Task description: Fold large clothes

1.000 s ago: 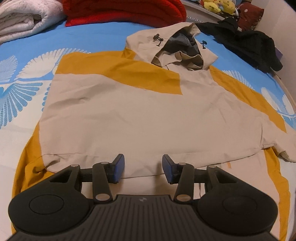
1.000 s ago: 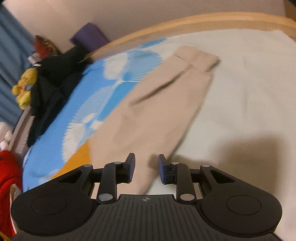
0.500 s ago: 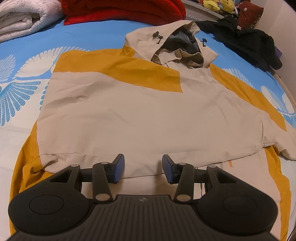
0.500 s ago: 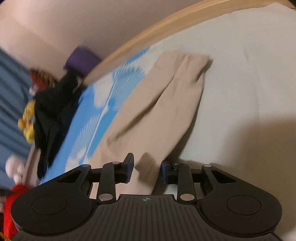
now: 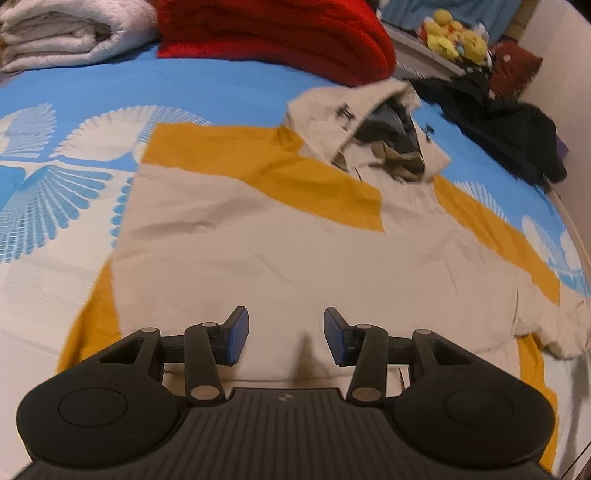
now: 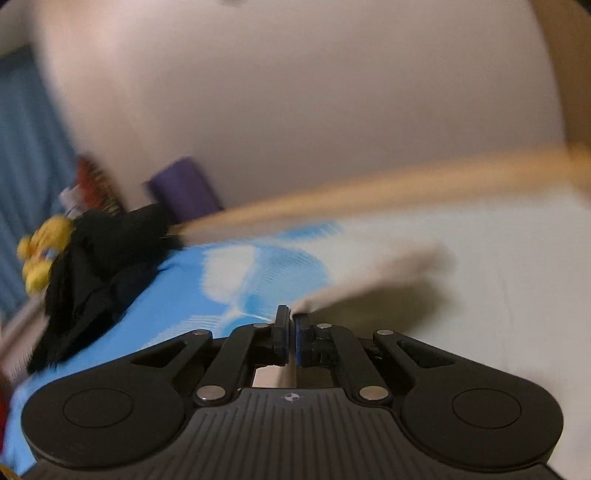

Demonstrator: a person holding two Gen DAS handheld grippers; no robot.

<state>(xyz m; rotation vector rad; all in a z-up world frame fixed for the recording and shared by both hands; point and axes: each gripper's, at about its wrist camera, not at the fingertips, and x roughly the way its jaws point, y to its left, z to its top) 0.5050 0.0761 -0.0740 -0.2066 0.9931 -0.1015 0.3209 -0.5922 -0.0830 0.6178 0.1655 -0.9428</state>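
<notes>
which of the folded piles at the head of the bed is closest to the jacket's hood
The red blanket: its lower right corner reaches almost to the hood, while the white blanket sits far off at the left corner.

No words, brand names or numbers can be read anywhere in either view. The only sign is a small round crosshair-like mark moulded into the ribbed black body of the left gripper (image 5: 284, 338) and likewise the right gripper (image 6: 291, 325). A pale mark shows on the dark red cushion (image 5: 511, 61) behind the bed, too small and blurred to make out.
</notes>
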